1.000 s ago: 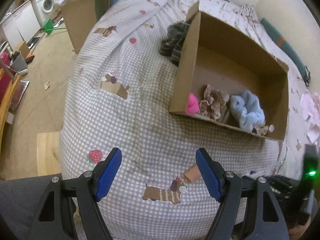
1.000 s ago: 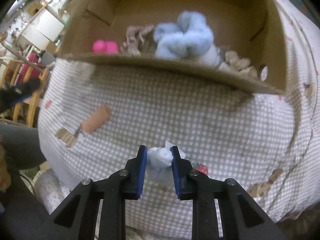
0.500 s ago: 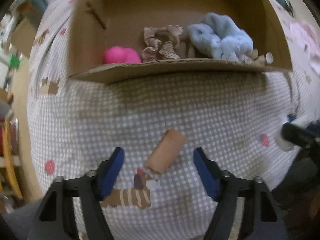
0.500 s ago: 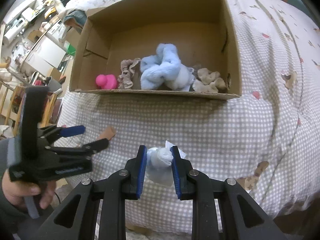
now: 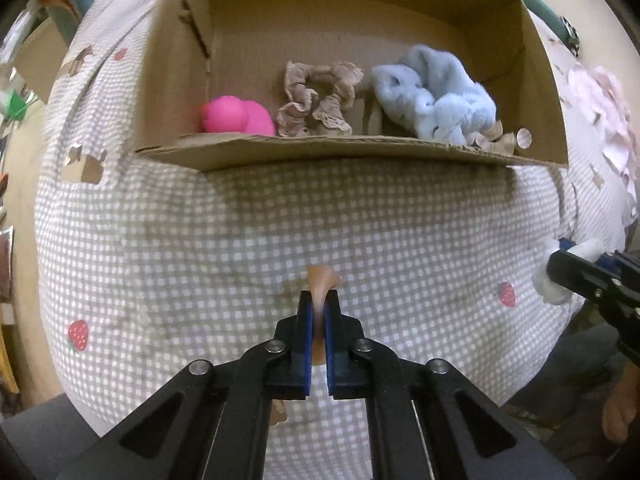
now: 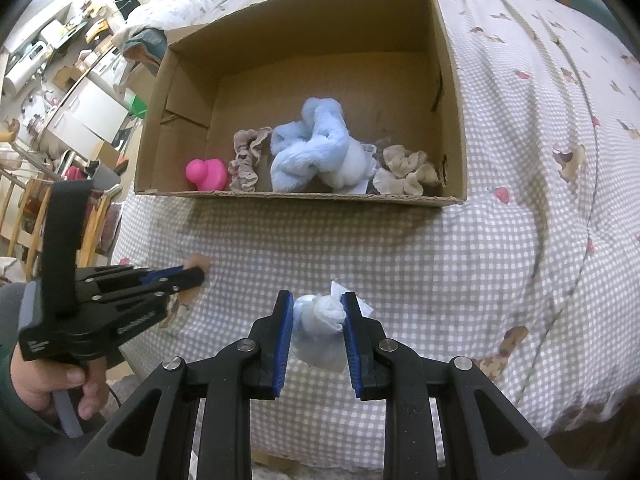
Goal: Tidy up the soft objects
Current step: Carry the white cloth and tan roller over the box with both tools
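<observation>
My left gripper (image 5: 319, 300) is shut on a small tan soft roll (image 5: 321, 280) on the checked bed cover, in front of the cardboard box (image 5: 344, 150). It also shows in the right wrist view (image 6: 192, 274). My right gripper (image 6: 316, 308) is shut on a white-blue cloth bundle (image 6: 320, 332) and holds it above the cover; it shows at the right edge of the left wrist view (image 5: 560, 268). The box (image 6: 296, 196) holds a pink toy (image 6: 206, 174), a beige scrunchie (image 6: 246, 158), a fluffy light-blue piece (image 6: 316, 148) and a cream scrunchie (image 6: 404, 168).
The bed cover (image 5: 200, 240) drops off at its left and near edges. A kitchen area with cabinets and wooden chairs (image 6: 48, 120) lies to the left. A pale pink cloth (image 5: 604, 112) lies right of the box.
My left gripper has swung to face the box, moved onto the tan roll and shut on it. My right gripper has risen and pulled back with the white-blue bundle still in it.
</observation>
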Available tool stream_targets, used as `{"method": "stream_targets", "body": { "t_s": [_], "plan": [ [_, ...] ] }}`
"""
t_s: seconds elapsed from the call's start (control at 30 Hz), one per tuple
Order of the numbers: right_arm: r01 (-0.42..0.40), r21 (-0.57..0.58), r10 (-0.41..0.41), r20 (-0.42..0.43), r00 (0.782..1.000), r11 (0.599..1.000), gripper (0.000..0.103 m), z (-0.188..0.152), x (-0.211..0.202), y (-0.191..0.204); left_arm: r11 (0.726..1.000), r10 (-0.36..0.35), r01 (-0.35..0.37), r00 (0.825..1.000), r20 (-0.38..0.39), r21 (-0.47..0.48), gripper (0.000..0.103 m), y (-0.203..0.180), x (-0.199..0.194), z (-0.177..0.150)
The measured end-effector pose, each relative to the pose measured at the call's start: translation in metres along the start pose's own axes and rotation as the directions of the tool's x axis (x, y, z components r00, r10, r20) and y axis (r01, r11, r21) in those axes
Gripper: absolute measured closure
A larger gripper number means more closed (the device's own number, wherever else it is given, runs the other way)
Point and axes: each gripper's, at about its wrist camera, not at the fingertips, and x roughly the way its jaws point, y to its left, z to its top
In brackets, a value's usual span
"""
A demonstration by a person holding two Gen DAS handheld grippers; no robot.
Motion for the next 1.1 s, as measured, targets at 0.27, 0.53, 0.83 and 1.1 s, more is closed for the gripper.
{"method": "stream_targets", "body": {
  "t_s": [0.27, 0.53, 0.83, 1.1],
  "plan": [
    [0.024, -0.033, -0.025, -0.031, 0.999, 0.999, 0.077, 0.003, 0.014, 0.010, 0.998, 0.034, -0.032, 0.998, 0.049, -0.045, 0.098, 0.030, -0.027, -0.013],
    [0.019, -0.039, -0.020, -0.018, 1.000, 0.999, 0.077, 0.003, 0.012, 0.016, 0.991, 0.060, -0.048, 0.993, 0.101, -0.122, 0.098, 0.049, -0.050, -0.008],
    [-0.027, -0.052, 0.035, 0.149, 0.988, 0.998, 0.077, 0.016, -0.042, 0.023, 0.994, 0.079, -0.053, 0.957, 0.278, -0.098, 0.098, 0.036, -0.123, 0.004],
    [-0.077, -0.029, 0.082, 0.290, 0.953, 0.997, 0.077, 0.056, -0.089, 0.024, 0.997, 0.059, -0.037, 0.927, 0.372, -0.066, 0.098, 0.009, -0.163, 0.055]
  ]
}}
